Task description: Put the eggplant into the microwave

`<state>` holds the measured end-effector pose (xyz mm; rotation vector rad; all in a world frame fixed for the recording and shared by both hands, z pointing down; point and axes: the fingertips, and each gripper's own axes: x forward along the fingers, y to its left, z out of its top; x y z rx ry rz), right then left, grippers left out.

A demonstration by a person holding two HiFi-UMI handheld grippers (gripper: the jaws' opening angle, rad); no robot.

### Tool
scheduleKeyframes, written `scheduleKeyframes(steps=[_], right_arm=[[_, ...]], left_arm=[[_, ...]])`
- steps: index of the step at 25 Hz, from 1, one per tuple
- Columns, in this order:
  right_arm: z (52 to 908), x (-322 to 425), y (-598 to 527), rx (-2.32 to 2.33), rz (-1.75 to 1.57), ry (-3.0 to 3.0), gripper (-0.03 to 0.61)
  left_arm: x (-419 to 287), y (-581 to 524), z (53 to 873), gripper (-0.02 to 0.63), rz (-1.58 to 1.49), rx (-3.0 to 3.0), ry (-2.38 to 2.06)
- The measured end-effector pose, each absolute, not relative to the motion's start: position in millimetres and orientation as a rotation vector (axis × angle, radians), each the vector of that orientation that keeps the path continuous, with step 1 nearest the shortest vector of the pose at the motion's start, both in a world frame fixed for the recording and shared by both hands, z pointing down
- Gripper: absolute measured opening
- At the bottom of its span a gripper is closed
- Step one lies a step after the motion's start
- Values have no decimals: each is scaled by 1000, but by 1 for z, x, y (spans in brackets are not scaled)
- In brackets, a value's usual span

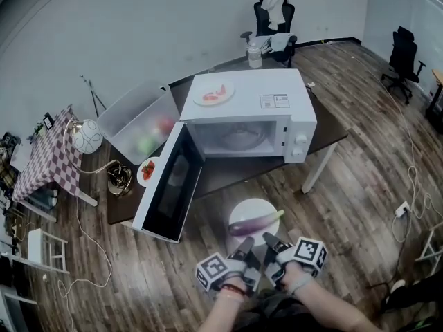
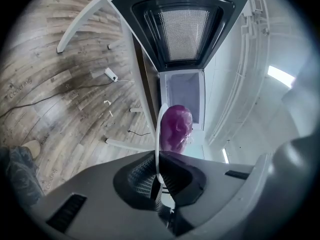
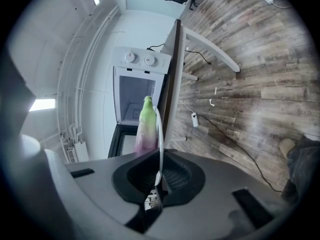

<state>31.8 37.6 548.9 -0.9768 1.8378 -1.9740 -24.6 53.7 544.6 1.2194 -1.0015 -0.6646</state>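
A purple eggplant (image 1: 255,222) with a green stem lies on a white plate (image 1: 243,209), held in the air in front of the table. My left gripper (image 1: 246,246) is shut on the plate's near rim, and my right gripper (image 1: 268,241) is shut on the rim beside it. The left gripper view shows the plate (image 2: 159,134) edge-on with the eggplant's purple end (image 2: 176,127) above the jaws. The right gripper view shows the plate's rim (image 3: 160,134) and the eggplant's green stem end (image 3: 146,124). The white microwave (image 1: 246,116) stands on the dark table with its door (image 1: 168,180) swung open to the left.
A plate of red food (image 1: 213,93) sits on top of the microwave. A small dish of tomatoes (image 1: 147,170) lies on the table (image 1: 228,171) by the open door. A clear plastic bin (image 1: 138,122) stands to the left. Office chairs (image 1: 274,21) stand behind. Cables lie on the wooden floor.
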Motion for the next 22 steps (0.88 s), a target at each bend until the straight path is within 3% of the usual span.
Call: scheduleKeyframes(steps=[22], right_arm=[[553,22,-5,-957,-1988,1868,14]], left_arm=[[-34,12,549,12,-688,1215,-1017]])
